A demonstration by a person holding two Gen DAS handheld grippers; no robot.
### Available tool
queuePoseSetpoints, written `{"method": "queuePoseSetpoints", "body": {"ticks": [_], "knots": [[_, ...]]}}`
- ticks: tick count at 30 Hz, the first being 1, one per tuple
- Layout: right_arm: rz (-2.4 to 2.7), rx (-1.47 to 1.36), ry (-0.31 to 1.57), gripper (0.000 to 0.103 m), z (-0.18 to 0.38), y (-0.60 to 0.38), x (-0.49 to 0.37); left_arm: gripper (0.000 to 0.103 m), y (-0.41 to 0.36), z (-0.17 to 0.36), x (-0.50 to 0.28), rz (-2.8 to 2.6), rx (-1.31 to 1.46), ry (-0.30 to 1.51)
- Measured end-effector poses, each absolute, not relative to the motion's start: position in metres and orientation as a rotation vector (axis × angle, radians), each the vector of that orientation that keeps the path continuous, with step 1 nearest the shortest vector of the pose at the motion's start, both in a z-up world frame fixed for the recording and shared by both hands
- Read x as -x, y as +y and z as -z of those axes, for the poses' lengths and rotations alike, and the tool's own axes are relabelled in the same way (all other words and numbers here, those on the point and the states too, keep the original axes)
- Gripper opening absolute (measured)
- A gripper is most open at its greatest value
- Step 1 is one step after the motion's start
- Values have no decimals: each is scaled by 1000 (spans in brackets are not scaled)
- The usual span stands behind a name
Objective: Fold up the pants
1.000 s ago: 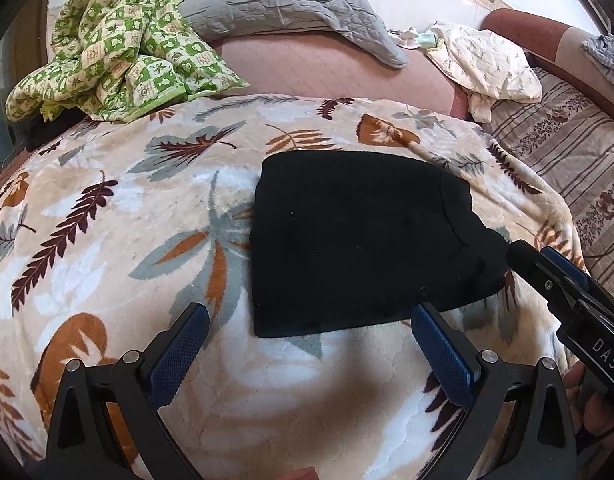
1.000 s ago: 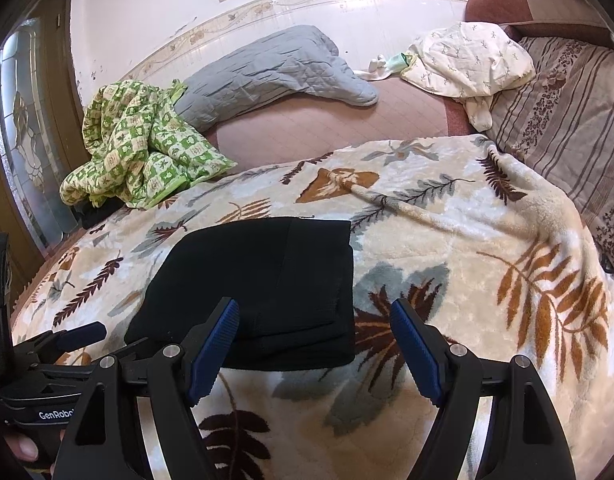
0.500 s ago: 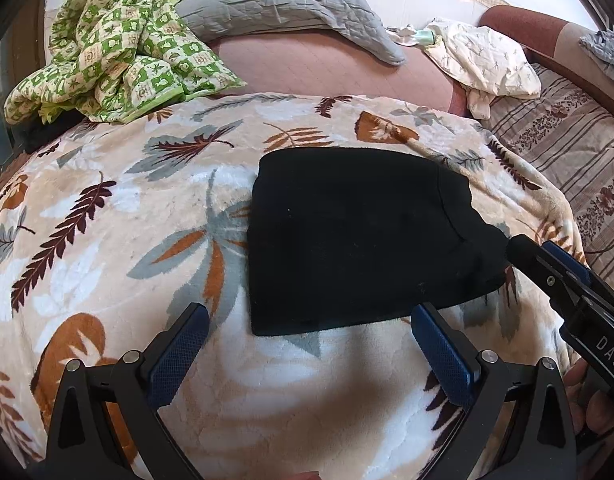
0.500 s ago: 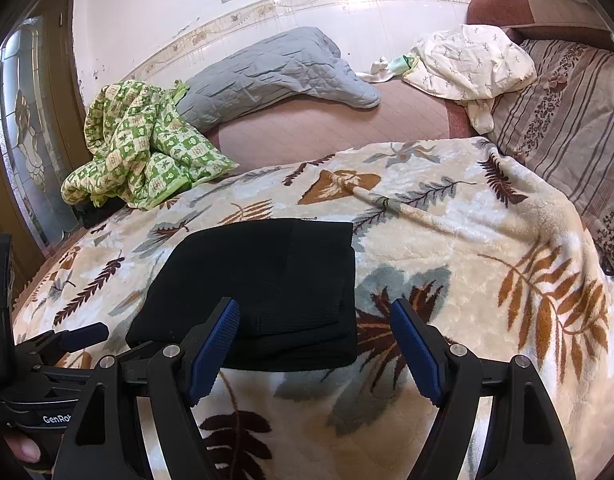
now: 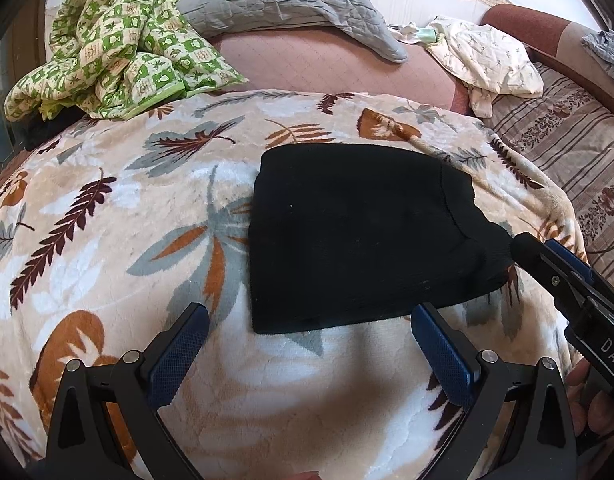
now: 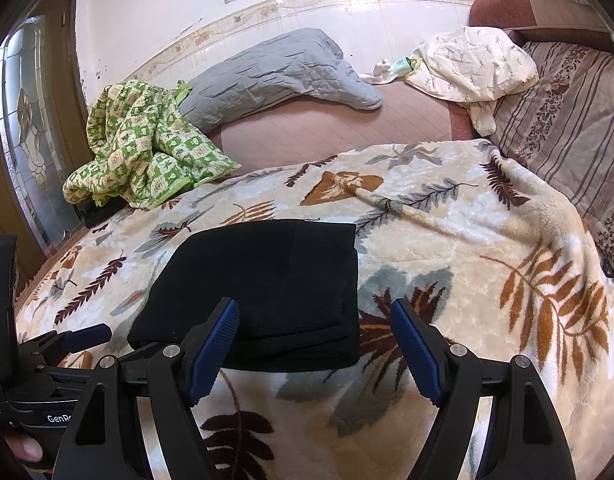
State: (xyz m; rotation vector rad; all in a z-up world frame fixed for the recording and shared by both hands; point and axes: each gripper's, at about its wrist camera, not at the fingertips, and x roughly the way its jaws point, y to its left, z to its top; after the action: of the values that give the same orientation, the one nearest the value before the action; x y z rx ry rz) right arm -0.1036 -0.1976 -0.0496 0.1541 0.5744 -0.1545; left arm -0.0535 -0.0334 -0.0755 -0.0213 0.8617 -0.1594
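One pair of black pants is lying folded on the leaf blanket of the bed – just ahead of two grippers. The left gripper and the right gripper are both hovering with jaws spread, pinching nothing. Readable writing – "DAS" on one gripper, "GenRo" on the other.

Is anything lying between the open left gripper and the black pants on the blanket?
Nothing visible does. The left gripper is open, and only bare leaf-print blanket lies between its fingers and the near edge of the folded black pants. The right gripper sits at the pants' right corner, off to the side.
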Motion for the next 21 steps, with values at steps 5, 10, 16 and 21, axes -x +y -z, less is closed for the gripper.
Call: {"method": "queuePoseSetpoints", "body": {"ticks": [5,10,16,21], "knots": [[155,-154,573,79,50,-197,104,102,-33,75,53,160,21,862],[155,-155,574,79,50,-197,104,102,-33,76,53,159,21,862],[153,-156,571,79,49,-198,104,102,-33,76,53,161,21,863],[153,-156,570,79,49,-198,104,102,-34,77,53,167,19,865]]}}
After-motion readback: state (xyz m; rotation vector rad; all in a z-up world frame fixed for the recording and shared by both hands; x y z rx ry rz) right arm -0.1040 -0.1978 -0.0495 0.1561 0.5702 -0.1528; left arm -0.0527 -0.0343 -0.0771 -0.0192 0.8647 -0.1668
